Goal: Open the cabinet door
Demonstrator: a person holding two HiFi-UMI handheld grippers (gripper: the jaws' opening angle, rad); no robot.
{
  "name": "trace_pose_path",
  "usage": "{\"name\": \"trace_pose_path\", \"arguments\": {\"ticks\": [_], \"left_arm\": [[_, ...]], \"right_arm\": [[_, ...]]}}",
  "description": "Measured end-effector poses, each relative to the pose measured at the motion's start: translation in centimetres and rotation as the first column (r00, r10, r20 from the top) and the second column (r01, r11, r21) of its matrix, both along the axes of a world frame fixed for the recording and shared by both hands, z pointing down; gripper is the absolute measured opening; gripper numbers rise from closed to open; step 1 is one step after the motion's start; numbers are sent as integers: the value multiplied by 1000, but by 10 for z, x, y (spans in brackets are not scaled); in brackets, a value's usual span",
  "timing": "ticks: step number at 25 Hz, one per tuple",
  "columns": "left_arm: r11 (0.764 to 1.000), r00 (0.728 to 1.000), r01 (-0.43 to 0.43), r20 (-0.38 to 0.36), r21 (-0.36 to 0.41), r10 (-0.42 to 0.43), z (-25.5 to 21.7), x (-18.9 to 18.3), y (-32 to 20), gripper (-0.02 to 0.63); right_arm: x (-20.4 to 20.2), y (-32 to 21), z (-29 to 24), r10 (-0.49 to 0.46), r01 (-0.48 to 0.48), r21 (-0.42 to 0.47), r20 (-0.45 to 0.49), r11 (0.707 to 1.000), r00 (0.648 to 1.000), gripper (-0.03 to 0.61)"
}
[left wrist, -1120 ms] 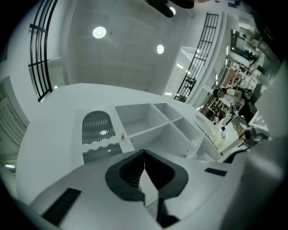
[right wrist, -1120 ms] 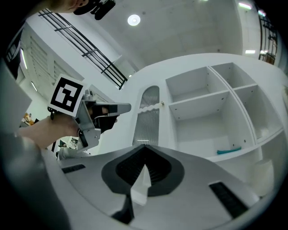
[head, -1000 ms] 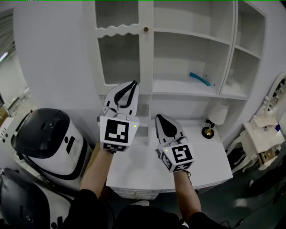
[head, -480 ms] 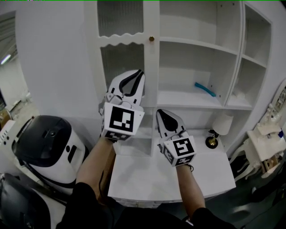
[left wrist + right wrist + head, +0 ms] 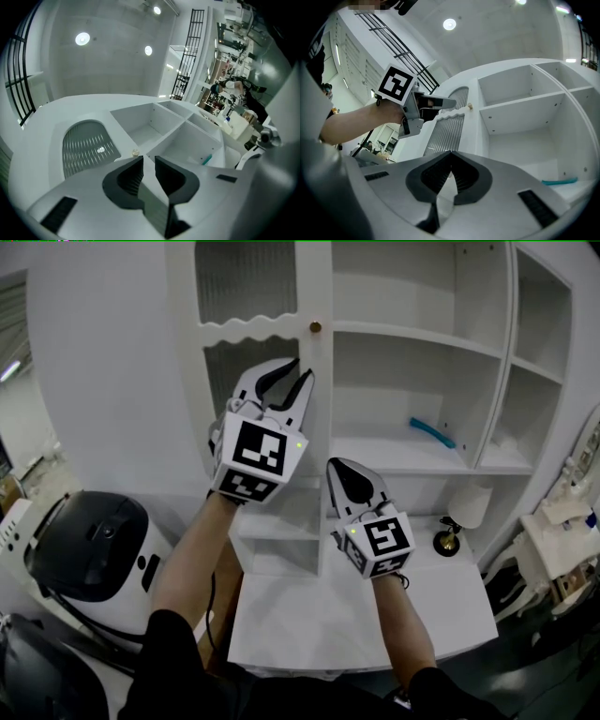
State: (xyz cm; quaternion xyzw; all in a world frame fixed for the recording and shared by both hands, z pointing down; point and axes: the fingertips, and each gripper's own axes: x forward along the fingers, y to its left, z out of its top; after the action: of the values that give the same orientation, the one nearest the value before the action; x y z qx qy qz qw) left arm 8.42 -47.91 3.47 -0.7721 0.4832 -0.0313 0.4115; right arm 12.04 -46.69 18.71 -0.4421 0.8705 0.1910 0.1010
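Opening with nothing between its jaws, the left tool [image 5: 293, 379] is held before the closed cabinet door [image 5: 246, 282], just below its small knob [image 5: 315, 326]. The right tool [image 5: 336, 465] is held shut and empty, lower and to the right.

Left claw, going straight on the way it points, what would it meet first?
Likely the cabinet door, on its white frame just beside the small knob. The left claw is opening, nothing between its jaws, and the way there looks free, though depth is unclear.
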Motion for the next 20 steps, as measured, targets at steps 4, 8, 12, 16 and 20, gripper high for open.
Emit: {"name": "trace_pose_path", "arguments": {"ticks": [4,8,12,16,20], "left_arm": [[1000,999,21,32,5,-21,-5,5,-15,81],[1000,1000,15,25,-10,-15,-11,6,-29,97],[999,998,37,49,15,-38,-21,7,-39,107],[998,995,56,75,37,-59,-30,10,-50,107],[996,994,81,75,25,-83,-33,10,-64,114]], "right_arm": [[0,-9,-3,-7,7,5,9,1000,1000,14],[-1,-21,-6,-18,18,2,20,1000,1000,14],[1,-32,-6,-37,37,-8,48,999,998,14],[3,-44,-11,-46,46,1,61,999,997,15],[3,-54,-12,-55,55,3,49,998,997,27]]}}
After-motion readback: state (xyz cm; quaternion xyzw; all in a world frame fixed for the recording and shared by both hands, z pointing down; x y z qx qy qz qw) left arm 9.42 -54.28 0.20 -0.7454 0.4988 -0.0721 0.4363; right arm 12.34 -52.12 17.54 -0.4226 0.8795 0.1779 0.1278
